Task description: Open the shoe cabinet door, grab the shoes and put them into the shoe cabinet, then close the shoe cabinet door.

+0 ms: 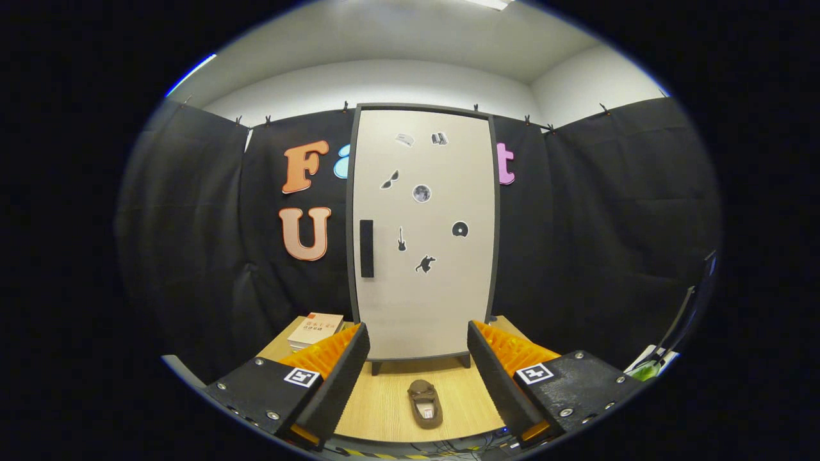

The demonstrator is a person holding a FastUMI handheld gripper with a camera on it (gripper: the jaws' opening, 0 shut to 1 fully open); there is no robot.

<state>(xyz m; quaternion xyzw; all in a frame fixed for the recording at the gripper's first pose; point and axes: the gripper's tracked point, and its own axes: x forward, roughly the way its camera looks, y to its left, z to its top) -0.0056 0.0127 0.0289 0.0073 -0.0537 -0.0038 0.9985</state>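
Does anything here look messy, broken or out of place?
Nothing stands out. The cabinet door is closed and looks straight, one shoe lies flat on the table between the open gripper's fingers, and books sit neatly beside the cabinet.

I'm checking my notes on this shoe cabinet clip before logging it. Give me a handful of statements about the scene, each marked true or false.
1. The cabinet door is shut. True.
2. The gripper is clamped on the shoe. False: its fingers stand open with nothing between their pads, and the shoe lies on the wooden surface between them, untouched.
3. The door's dark handle sits near the edge closest to the stack of books. True; the books lie on that side of the cabinet.
4. The door is plain, with no stickers. False: several small stickers dot it.
5. The shoe is already inside the cabinet. False: it lies outside, in front of the door.
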